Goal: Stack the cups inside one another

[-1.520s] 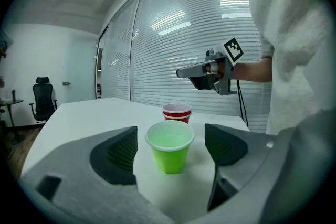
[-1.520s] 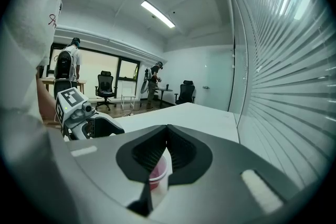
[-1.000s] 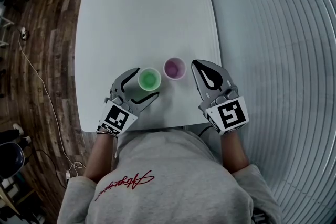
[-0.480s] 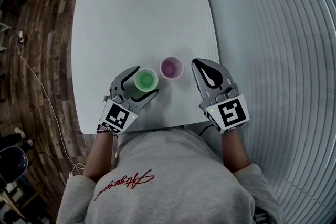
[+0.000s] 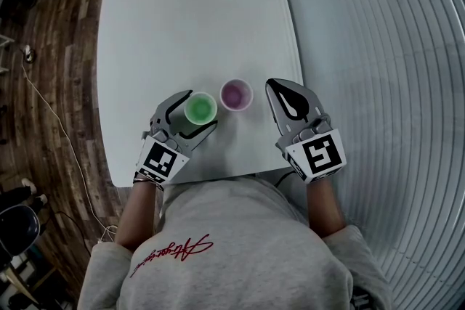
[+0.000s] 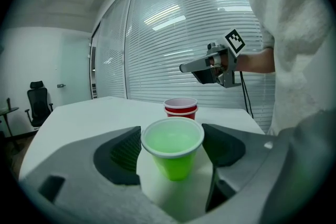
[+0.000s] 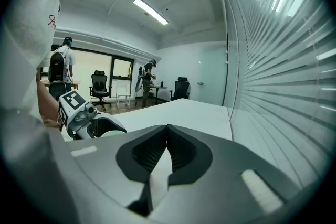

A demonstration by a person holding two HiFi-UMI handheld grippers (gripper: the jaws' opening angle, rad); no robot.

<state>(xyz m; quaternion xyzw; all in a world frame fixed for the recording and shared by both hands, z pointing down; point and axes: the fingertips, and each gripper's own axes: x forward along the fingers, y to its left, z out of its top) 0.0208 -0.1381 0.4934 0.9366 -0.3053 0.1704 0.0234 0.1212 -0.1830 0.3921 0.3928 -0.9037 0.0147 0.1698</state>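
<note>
A green cup point(image 5: 200, 108) point(image 6: 173, 147) stands upright on the white table point(image 5: 189, 11) near its front edge. My left gripper point(image 5: 200, 111) point(image 6: 173, 150) has one jaw on each side of it. The jaws have just been closing in; the pads sit right by the rim without visibly squeezing it. A red cup point(image 5: 236, 94) point(image 6: 180, 107), which looks like two cups nested, stands just right of the green one. My right gripper point(image 5: 271, 86) point(image 7: 167, 131) is shut on nothing, right of the red cup and above the table edge.
The table's right edge runs along a wall of window blinds point(image 5: 378, 47). Wooden floor with a cable point(image 5: 51, 105) lies to the left. Office chairs and people stand far off in the right gripper view.
The left jaws have narrowed around the green cup, which kept its place between them. The right gripper has not moved.
</note>
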